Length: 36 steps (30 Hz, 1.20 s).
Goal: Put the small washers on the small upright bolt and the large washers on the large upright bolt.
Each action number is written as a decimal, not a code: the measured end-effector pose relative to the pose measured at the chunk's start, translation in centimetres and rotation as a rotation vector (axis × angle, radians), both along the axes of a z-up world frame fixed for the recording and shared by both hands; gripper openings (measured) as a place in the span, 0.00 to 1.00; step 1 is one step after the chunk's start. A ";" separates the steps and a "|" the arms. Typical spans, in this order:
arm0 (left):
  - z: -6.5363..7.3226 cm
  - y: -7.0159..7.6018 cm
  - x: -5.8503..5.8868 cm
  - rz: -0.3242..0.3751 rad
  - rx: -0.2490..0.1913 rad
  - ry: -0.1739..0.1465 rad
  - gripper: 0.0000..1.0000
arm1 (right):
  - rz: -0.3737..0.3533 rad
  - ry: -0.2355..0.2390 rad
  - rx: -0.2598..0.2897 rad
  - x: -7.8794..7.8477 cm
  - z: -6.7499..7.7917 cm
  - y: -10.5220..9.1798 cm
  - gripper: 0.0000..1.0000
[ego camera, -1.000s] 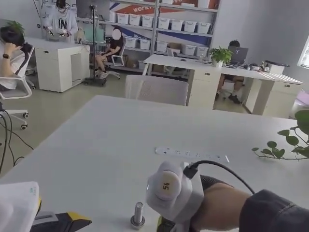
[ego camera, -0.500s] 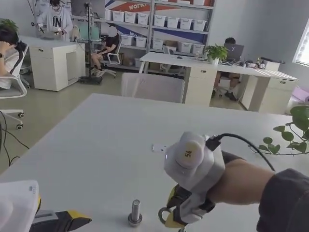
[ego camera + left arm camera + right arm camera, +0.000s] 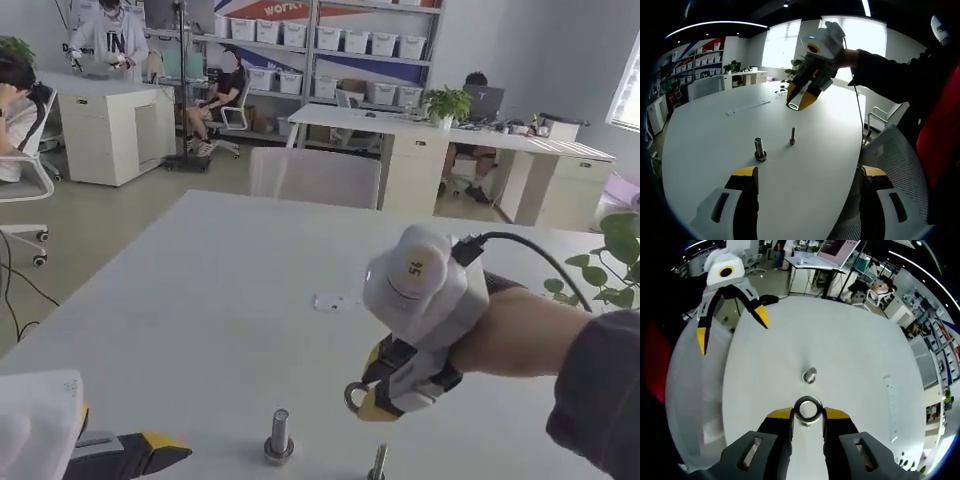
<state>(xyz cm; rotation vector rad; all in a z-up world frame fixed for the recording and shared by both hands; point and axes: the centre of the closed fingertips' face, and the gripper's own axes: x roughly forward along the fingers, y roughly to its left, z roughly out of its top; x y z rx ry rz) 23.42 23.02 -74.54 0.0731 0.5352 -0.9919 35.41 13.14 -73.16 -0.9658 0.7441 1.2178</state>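
Washer (image 3: 807, 408) in right tool (image 3: 808, 415) tips, raised near small bolt (image 3: 378, 462)

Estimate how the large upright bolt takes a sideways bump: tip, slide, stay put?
The large bolt stands on a wider base, so it probably resists a light knock. It looks like solid metal, likely heavy for its size. The table looks smooth, so a low push would likely slide it; a hit near the top might tip it.
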 end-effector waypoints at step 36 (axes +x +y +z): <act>0.1 2.1 0.4 0.085 0.001 -0.015 0.83 | 0.093 0.025 -0.042 3.6 -1.5 6.0 0.23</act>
